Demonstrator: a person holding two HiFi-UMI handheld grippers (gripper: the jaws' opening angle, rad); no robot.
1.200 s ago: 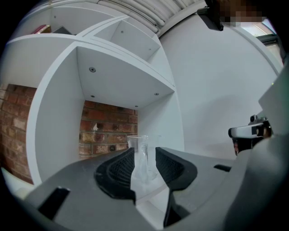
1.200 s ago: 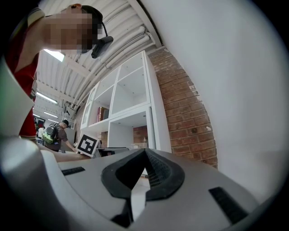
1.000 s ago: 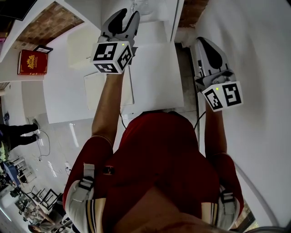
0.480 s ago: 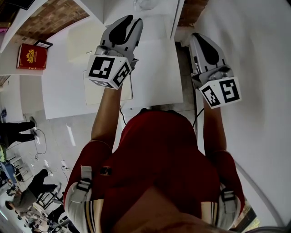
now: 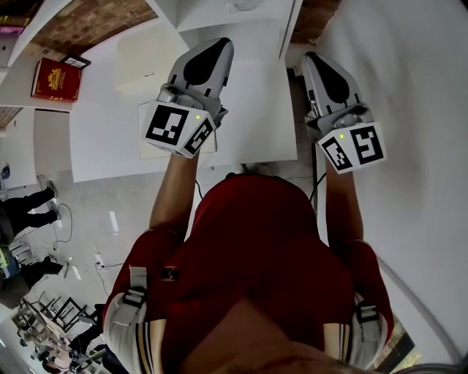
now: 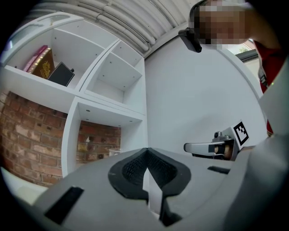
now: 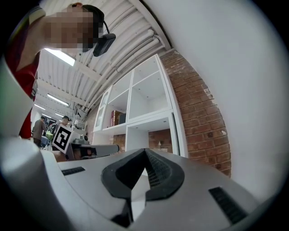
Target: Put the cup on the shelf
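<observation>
A clear cup (image 6: 115,152) stands in the lower shelf compartment with the brick back; in the head view only its edge (image 5: 245,4) shows at the top of the frame. My left gripper (image 5: 219,45) is held in front of the white shelf (image 5: 219,95), apart from the cup, its jaws shut (image 6: 146,152) with nothing between them. My right gripper (image 5: 314,60) hangs to the right, beside the white wall, and its jaws (image 7: 145,151) also look shut and empty.
A red book (image 5: 55,79) and a small black frame (image 5: 77,61) sit in a shelf compartment to the left. A white wall (image 5: 409,88) runs along the right. People stand on the floor at the far left (image 5: 25,212).
The left gripper has drawn back from the shelf toward the body and its jaws have gone from open to shut. The cup stays on the shelf. The right gripper has hardly moved.
</observation>
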